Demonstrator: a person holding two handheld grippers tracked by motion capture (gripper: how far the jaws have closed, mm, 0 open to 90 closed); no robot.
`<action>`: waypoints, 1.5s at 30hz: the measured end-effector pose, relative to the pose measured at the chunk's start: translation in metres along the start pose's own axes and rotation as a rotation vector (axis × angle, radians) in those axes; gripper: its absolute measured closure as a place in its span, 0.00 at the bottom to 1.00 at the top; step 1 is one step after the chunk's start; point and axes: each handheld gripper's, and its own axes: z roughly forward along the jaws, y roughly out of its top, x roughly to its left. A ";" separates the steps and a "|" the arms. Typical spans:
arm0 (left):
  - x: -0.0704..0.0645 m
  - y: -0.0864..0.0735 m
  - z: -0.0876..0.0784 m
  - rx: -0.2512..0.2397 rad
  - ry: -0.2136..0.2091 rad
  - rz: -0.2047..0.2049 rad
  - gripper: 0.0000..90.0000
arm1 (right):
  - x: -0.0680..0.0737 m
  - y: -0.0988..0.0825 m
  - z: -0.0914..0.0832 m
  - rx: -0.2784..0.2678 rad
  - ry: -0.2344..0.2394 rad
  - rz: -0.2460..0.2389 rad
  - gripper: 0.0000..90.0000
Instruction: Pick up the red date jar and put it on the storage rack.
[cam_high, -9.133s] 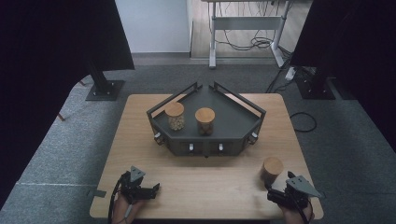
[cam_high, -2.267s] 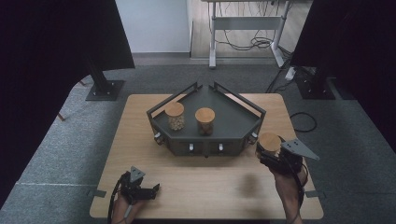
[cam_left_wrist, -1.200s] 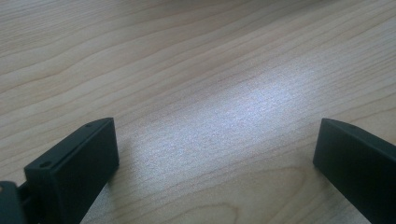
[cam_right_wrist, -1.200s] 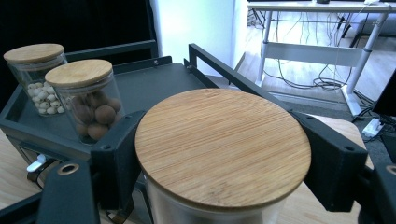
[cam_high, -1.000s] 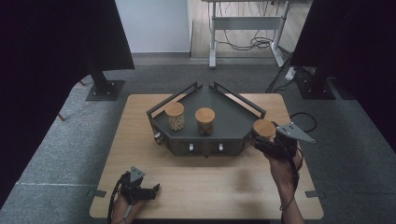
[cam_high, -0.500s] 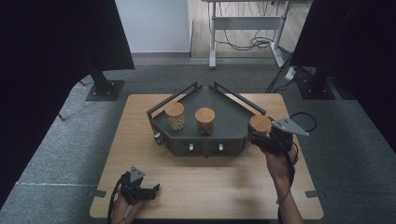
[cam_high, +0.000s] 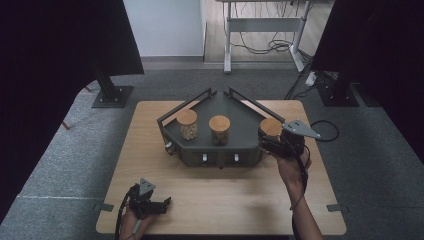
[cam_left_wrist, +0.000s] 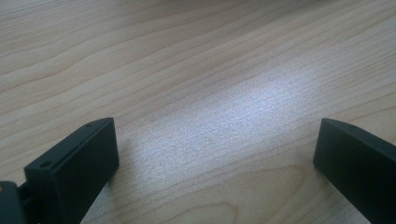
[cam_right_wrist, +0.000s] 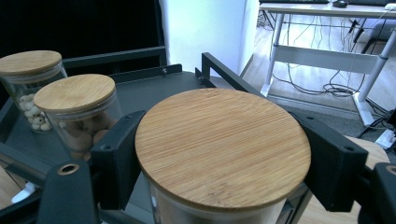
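A glass jar with a round wooden lid (cam_high: 270, 127) (cam_right_wrist: 223, 140) hangs over the right corner of the dark grey tray (cam_high: 239, 112), with my right gripper (cam_high: 269, 139) (cam_right_wrist: 224, 158) shut on it just under the lid. On the tray stand two more lidded jars: one with pale round pieces (cam_high: 187, 124) (cam_right_wrist: 31, 88) at the left, one with brown pieces (cam_high: 219, 129) (cam_right_wrist: 79, 114) in the middle. My left gripper (cam_high: 159, 205) (cam_left_wrist: 212, 158) rests low over the table's near left part, its jaws open wide over bare wood.
The tray (cam_right_wrist: 149, 91) has raised rails at the back and small knobs (cam_high: 204, 158) on its front face. The wooden table (cam_high: 225, 200) has free room in front of the tray. A cable (cam_high: 325, 132) lies at the table's right edge. Dark stands (cam_high: 112, 92) flank the table.
My right gripper has carried the jar leftwards and a little farther back, from beside the tray's right corner to over it. The left gripper has stayed put.
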 end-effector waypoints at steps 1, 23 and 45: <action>0.000 0.000 0.000 0.000 0.000 -0.001 0.00 | 0.000 0.000 0.002 0.002 0.001 0.001 0.25; 0.000 0.000 0.000 0.000 -0.001 0.000 0.00 | 0.004 0.007 0.034 0.010 0.018 -0.026 0.25; 0.000 0.000 0.000 0.000 -0.003 0.002 0.00 | 0.009 0.007 0.058 0.031 0.023 -0.041 0.25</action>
